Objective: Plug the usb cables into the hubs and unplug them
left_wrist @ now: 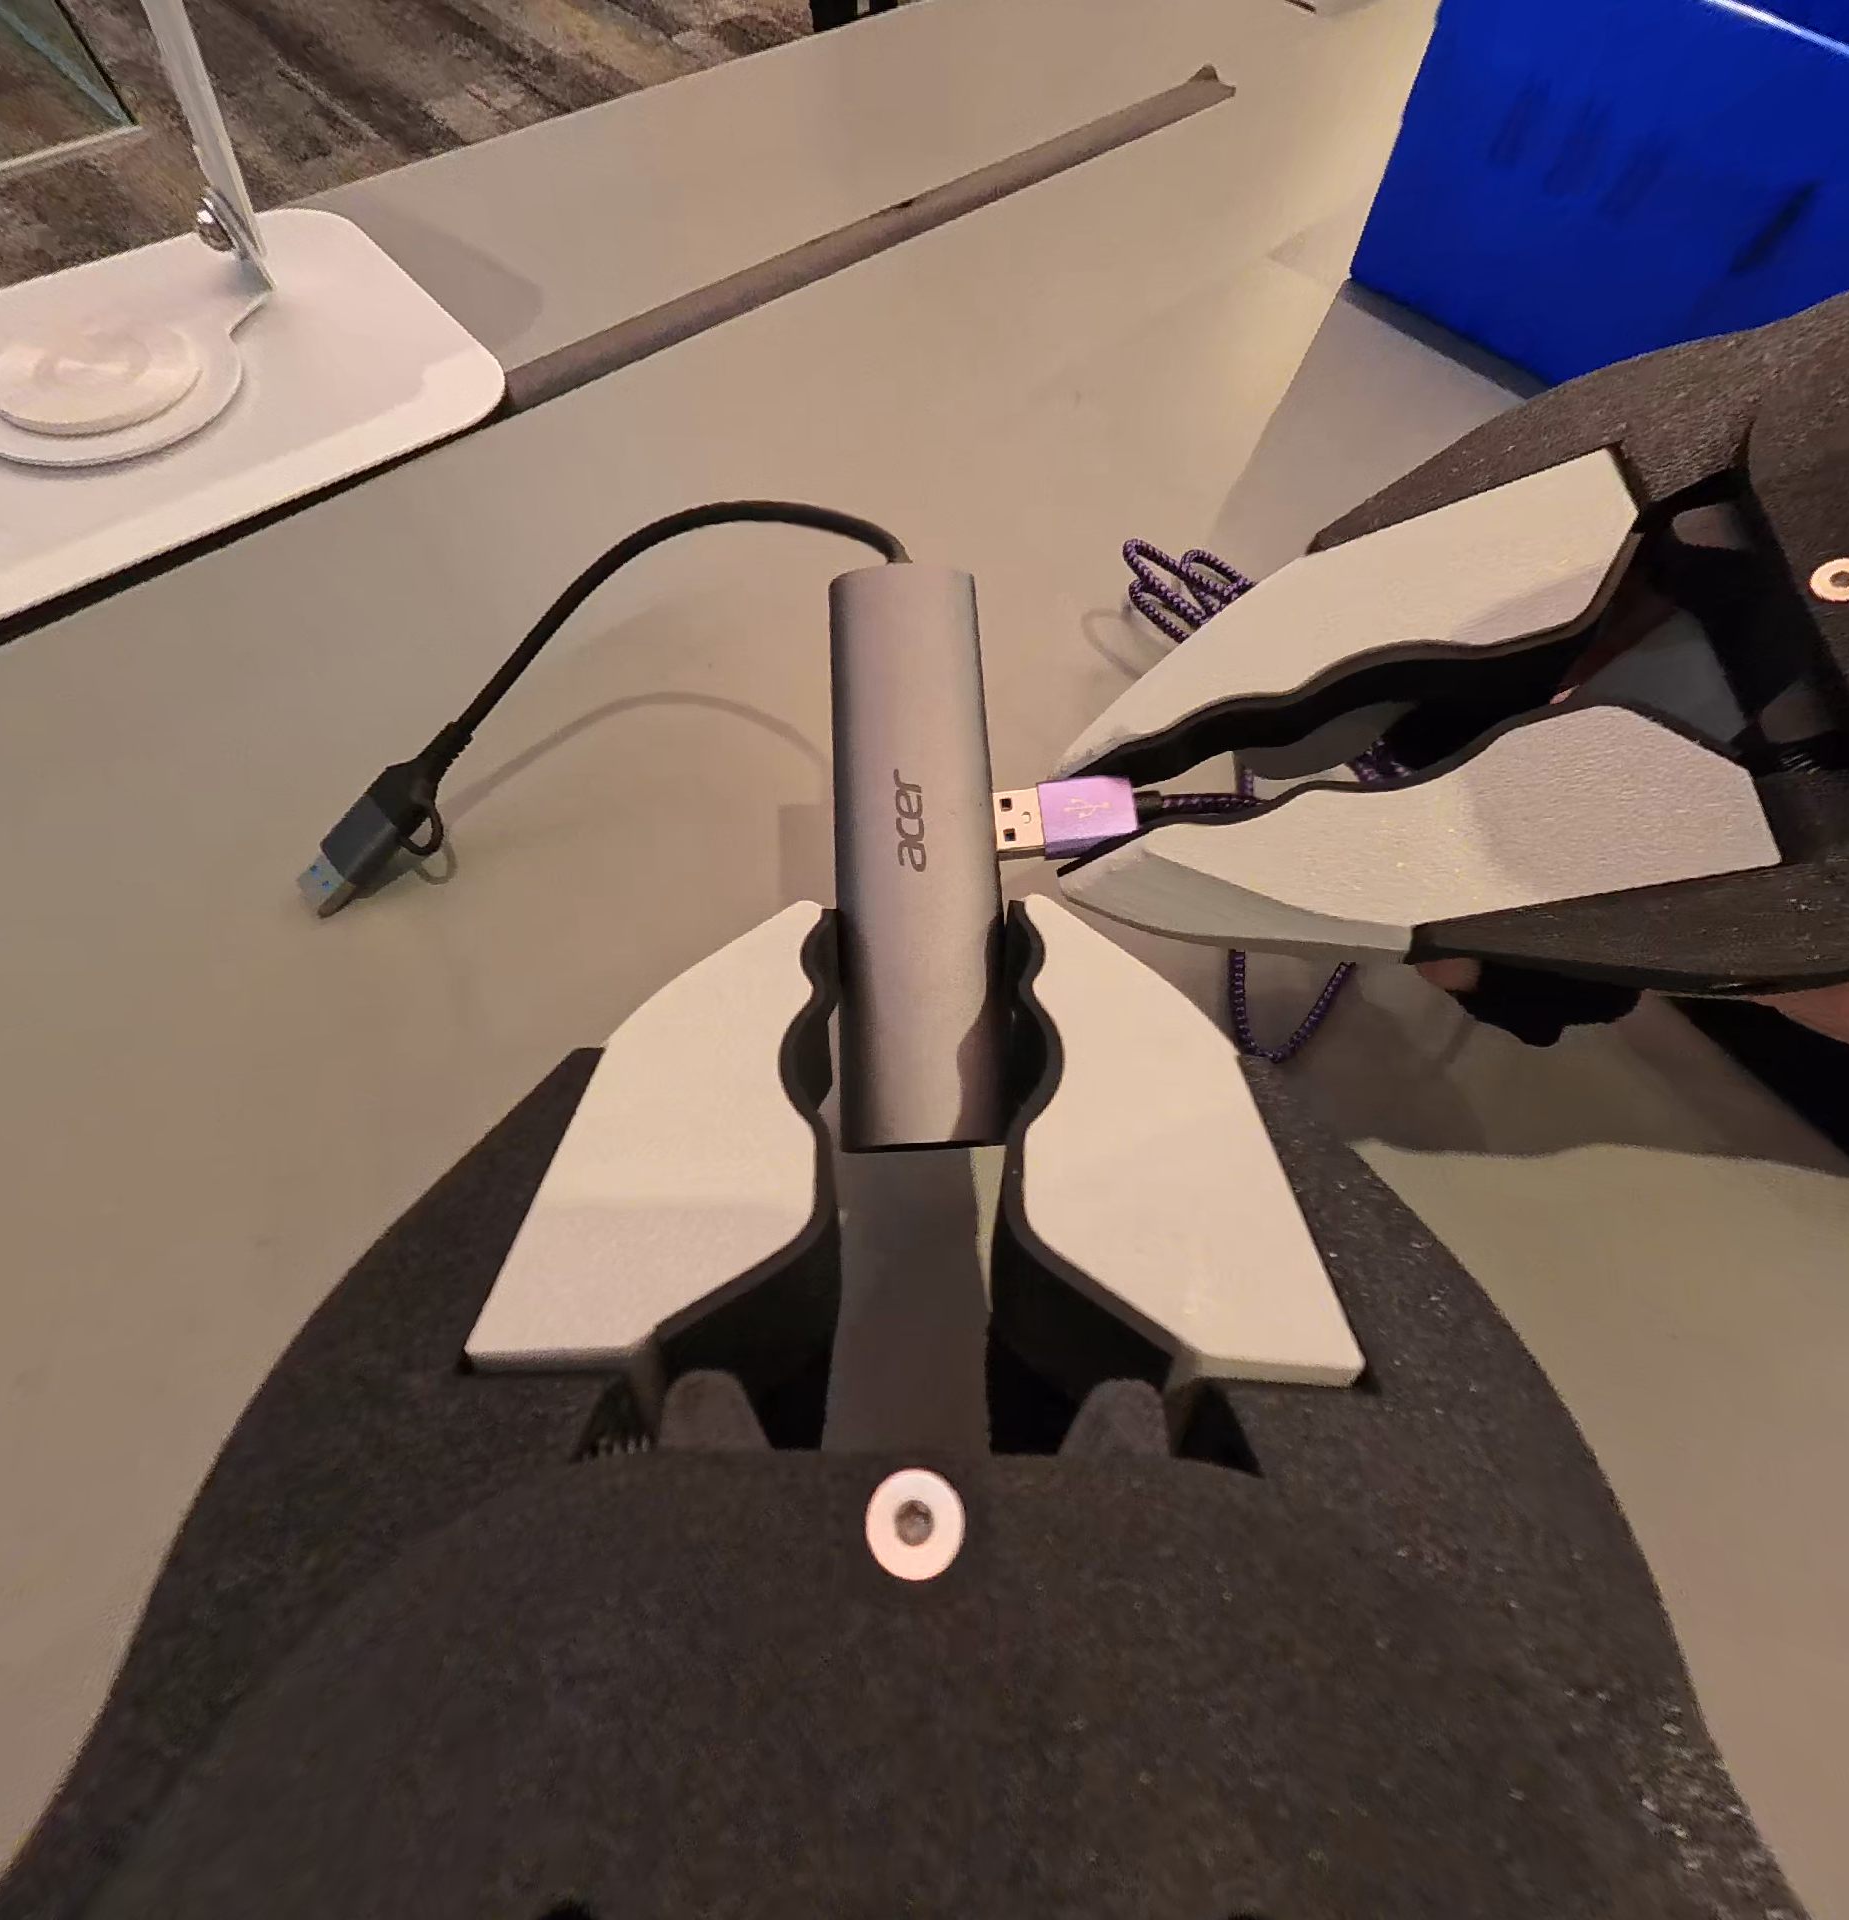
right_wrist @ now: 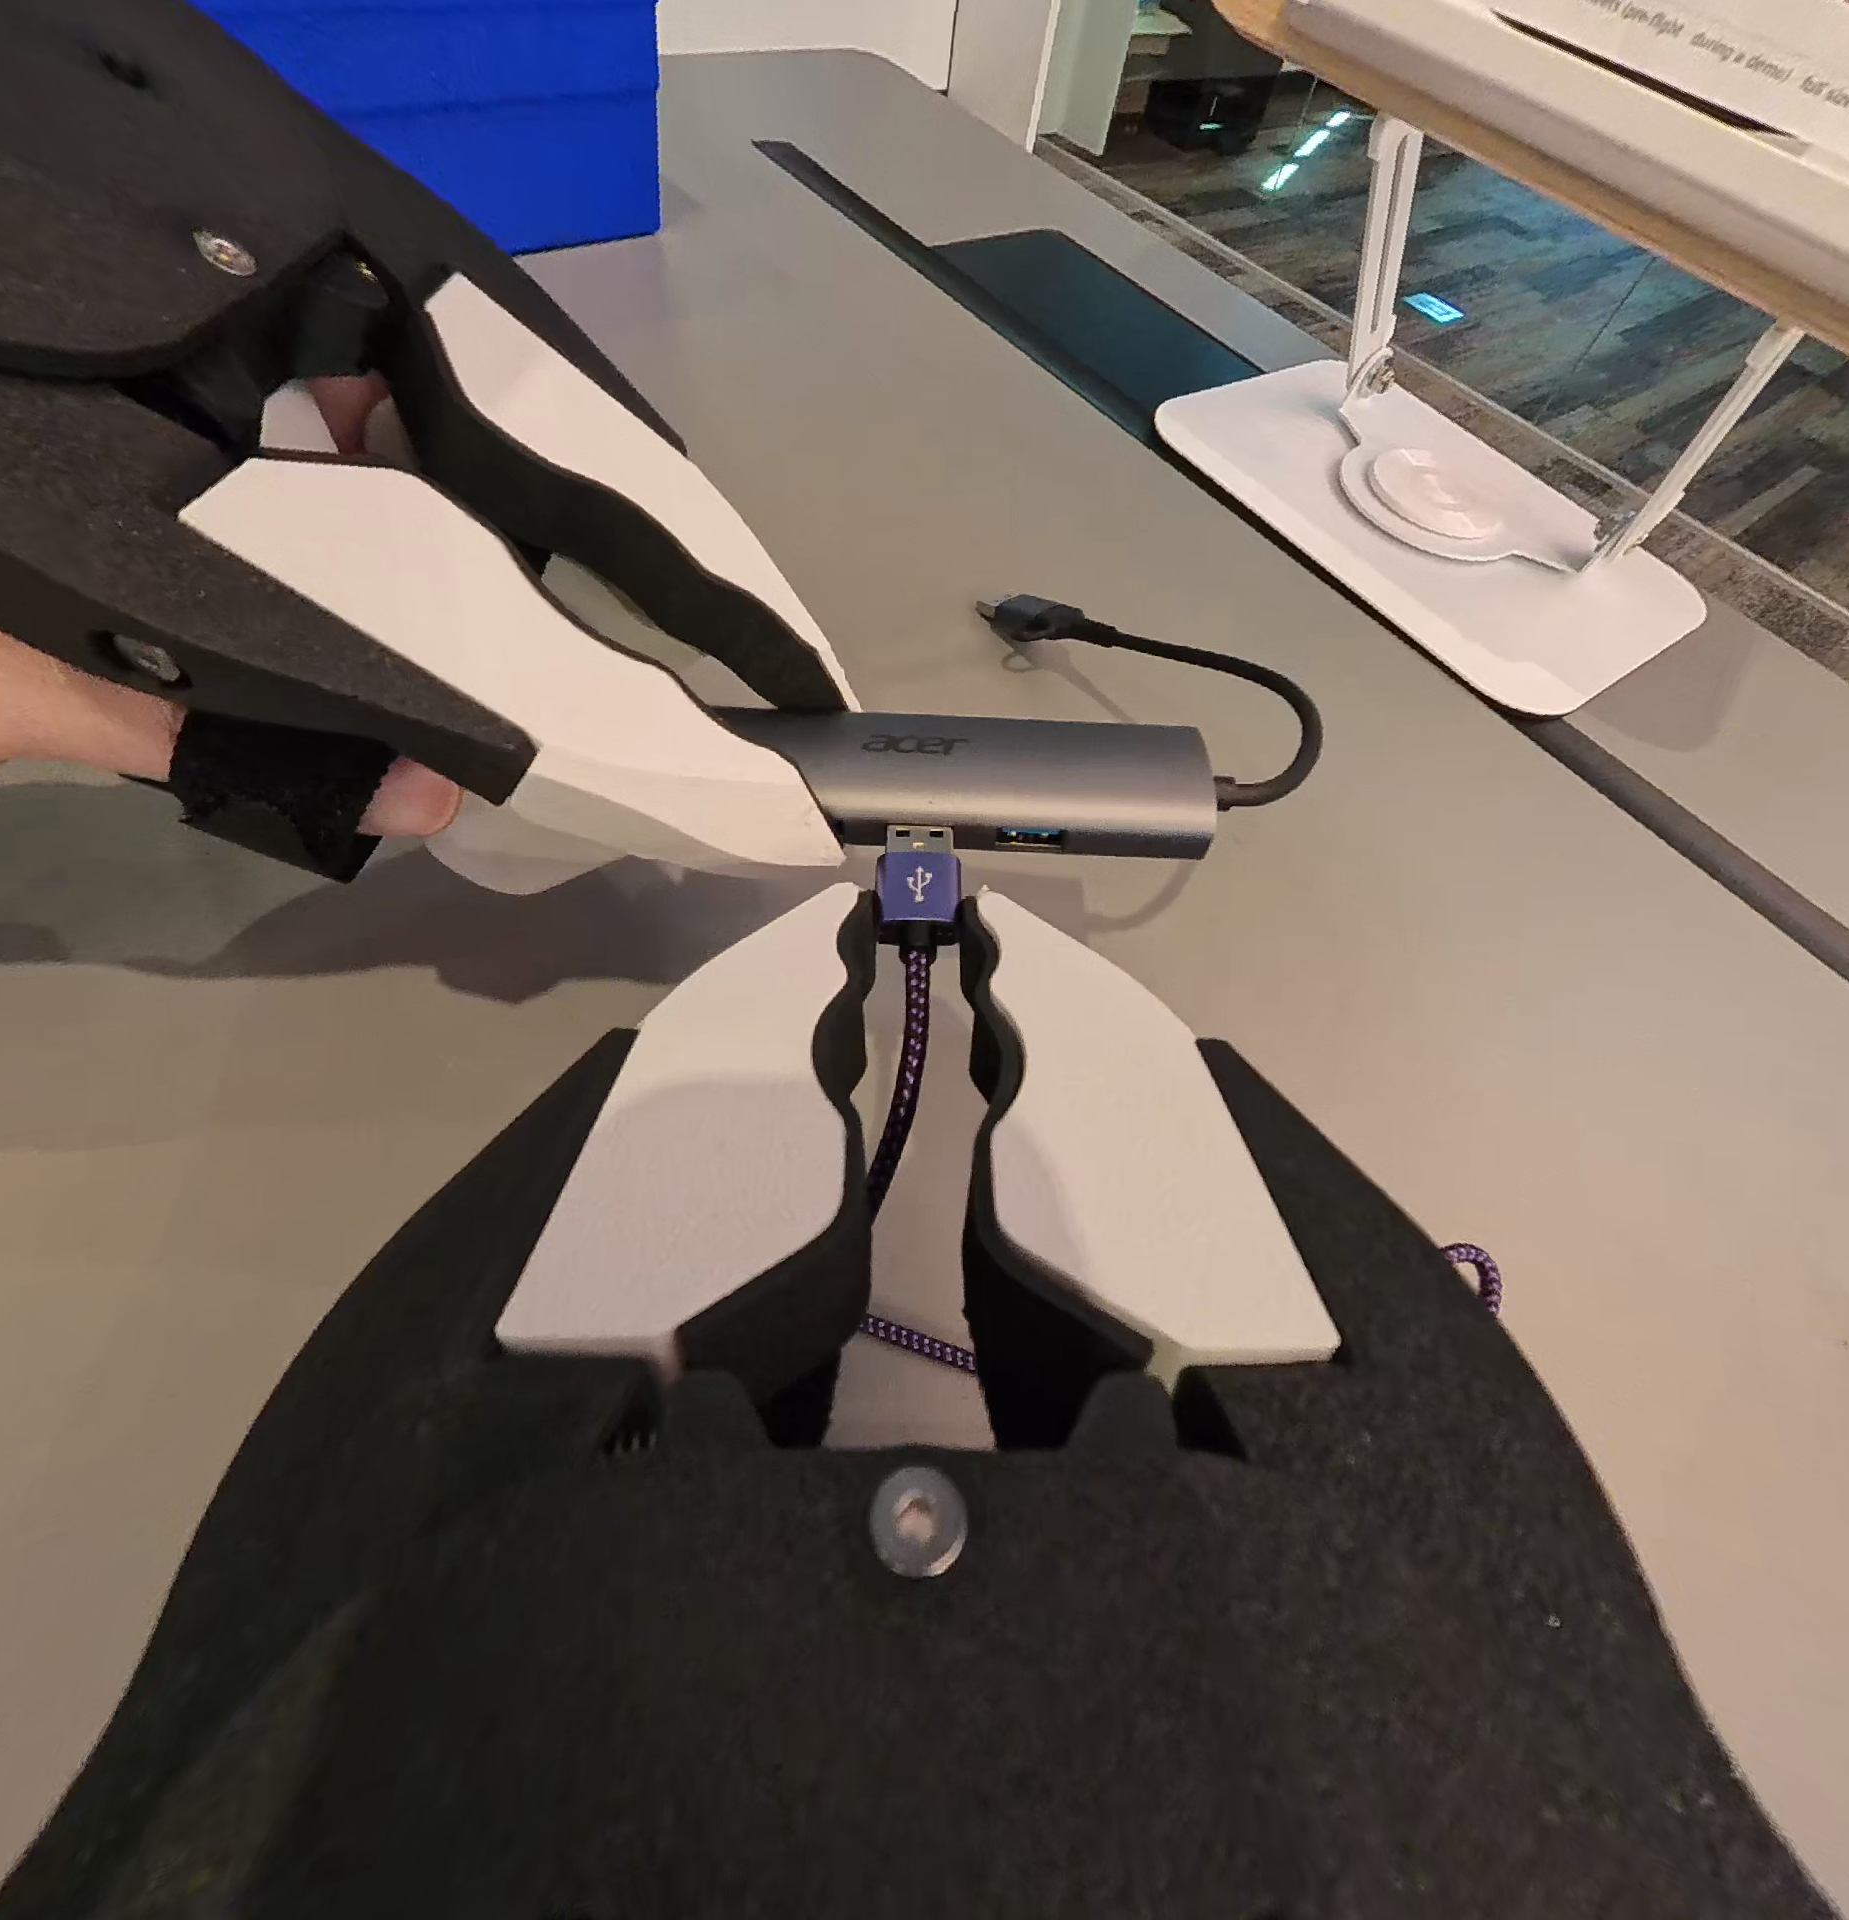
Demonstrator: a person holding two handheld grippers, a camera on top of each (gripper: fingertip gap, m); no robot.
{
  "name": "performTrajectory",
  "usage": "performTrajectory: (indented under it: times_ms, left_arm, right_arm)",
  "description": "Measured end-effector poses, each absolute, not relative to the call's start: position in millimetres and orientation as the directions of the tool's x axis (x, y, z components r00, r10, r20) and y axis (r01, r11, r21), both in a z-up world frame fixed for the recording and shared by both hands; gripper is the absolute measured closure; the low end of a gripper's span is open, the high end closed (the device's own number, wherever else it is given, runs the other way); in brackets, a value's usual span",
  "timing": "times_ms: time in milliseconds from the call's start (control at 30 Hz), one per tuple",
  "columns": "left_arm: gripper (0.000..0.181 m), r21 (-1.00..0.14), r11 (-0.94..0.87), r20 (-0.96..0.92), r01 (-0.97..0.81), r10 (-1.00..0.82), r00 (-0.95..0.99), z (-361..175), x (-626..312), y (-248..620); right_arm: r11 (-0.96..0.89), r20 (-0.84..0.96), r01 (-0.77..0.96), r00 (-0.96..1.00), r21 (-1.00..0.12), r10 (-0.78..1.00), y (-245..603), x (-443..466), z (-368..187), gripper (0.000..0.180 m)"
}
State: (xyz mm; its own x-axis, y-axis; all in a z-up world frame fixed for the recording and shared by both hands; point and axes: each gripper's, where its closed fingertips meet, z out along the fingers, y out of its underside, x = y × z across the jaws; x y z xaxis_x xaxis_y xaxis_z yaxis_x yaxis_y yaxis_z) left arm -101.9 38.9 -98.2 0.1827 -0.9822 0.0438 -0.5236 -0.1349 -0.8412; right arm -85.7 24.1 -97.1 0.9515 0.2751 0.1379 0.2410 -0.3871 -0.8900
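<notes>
My left gripper (left_wrist: 920, 914) is shut on the near end of a grey USB hub (left_wrist: 915, 790), holding it just above the grey table. The hub's black lead ends in a loose plug (left_wrist: 354, 852) lying on the table. My right gripper (right_wrist: 918, 894) is shut on a purple USB plug (right_wrist: 918, 883) with a purple braided cable (right_wrist: 899, 1081). The plug's metal tip sits at a port on the hub's side (right_wrist: 1003, 769), touching or just entering it. In the left wrist view the right gripper (left_wrist: 1096, 821) comes in from the right with the plug (left_wrist: 1076, 826). The left gripper (right_wrist: 837, 779) shows at left.
A white stand base (left_wrist: 213, 353) sits at the back left; it shows at the right in the right wrist view (right_wrist: 1419, 540). A blue box (left_wrist: 1647, 177) stands at the back right. A dark groove (left_wrist: 868, 239) crosses the table (left_wrist: 276, 1039). Loose purple cable (left_wrist: 1180, 587) lies behind the hub. The grippers are tip to tip, or close to it.
</notes>
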Motion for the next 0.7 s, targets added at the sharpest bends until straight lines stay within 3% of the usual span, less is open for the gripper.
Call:
performTrajectory:
  times_ms: [700]
  left_arm:
    - [0.150,-0.850,-0.126,0.040,-0.512,-0.984,0.176,-95.3,-102.5,37.7]
  right_arm:
    - [-0.341,0.226,0.302,0.943,-0.890,0.244,24.1,-86.5,-91.5,0.165]
